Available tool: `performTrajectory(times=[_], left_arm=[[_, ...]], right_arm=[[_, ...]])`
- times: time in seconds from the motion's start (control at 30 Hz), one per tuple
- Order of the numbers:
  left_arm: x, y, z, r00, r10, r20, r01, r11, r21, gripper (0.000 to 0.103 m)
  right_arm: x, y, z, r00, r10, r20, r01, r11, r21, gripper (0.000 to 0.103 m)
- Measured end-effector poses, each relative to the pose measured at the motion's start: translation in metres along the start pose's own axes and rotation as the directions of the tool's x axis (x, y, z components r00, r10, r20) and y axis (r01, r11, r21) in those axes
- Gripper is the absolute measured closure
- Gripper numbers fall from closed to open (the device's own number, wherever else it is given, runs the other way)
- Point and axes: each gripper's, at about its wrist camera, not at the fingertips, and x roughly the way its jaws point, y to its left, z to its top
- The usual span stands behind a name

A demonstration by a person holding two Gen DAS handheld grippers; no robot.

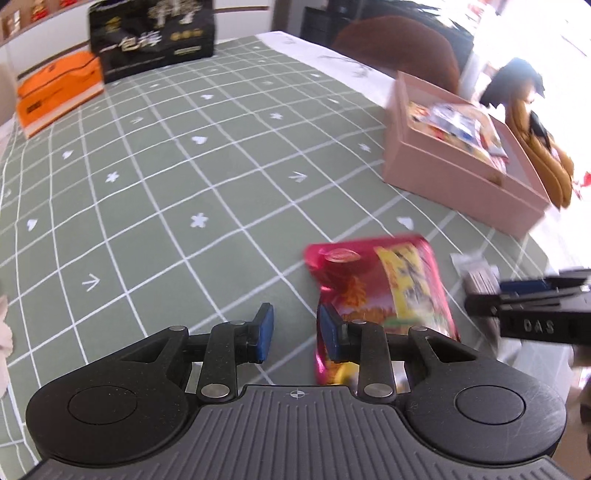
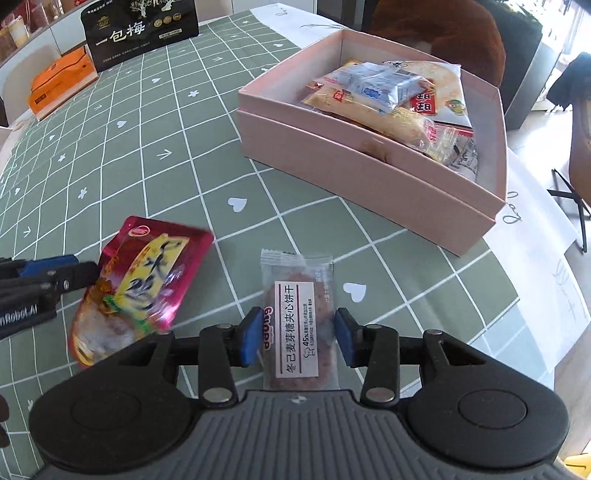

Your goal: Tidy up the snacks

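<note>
A pink snack packet (image 1: pixel 384 284) lies on the green checked tablecloth, also in the right wrist view (image 2: pixel 144 277). My left gripper (image 1: pixel 295 332) is open; its right pad sits over the packet's near left edge, the left pad over bare cloth. A clear-wrapped biscuit packet (image 2: pixel 299 314) lies between the open pads of my right gripper (image 2: pixel 297 338), not pinched; it also shows in the left wrist view (image 1: pixel 476 273). A pink open box (image 2: pixel 369 162) holds several snack packets, also in the left wrist view (image 1: pixel 454 173).
A black plum bag (image 2: pixel 140 33) and an orange box (image 2: pixel 62 81) stand at the table's far left. The table edge with white cloth (image 2: pixel 535 266) runs on the right. A brown chair (image 2: pixel 443 26) stands behind the pink box.
</note>
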Motion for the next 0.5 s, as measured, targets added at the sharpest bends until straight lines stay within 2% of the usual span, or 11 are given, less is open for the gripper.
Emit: performTrajectory(times=[0.17,0.27,0.5], left_arm=[[0.005,-0.032,-0.009,0.997,0.079,0.018,-0.081,0.982,0.169,0.071],[0.007,-0.04,-0.01,0.996,0.08,0.023,-0.083,0.976,0.199,0.075],[0.015,-0.051,-0.005,0.998,0.06,0.03,-0.065,0.973,0.221,0.075]], right_arm=[[0.002,0.003,-0.011,0.999,0.006,0.032,-0.006,1.0,-0.015,0.035],[0.001,0.003,-0.017,0.998,0.002,0.059,-0.002,1.0,0.0,0.031],[-0.002,-0.003,-0.029,0.996,-0.005,0.085,0.004,1.0,0.011,0.026]])
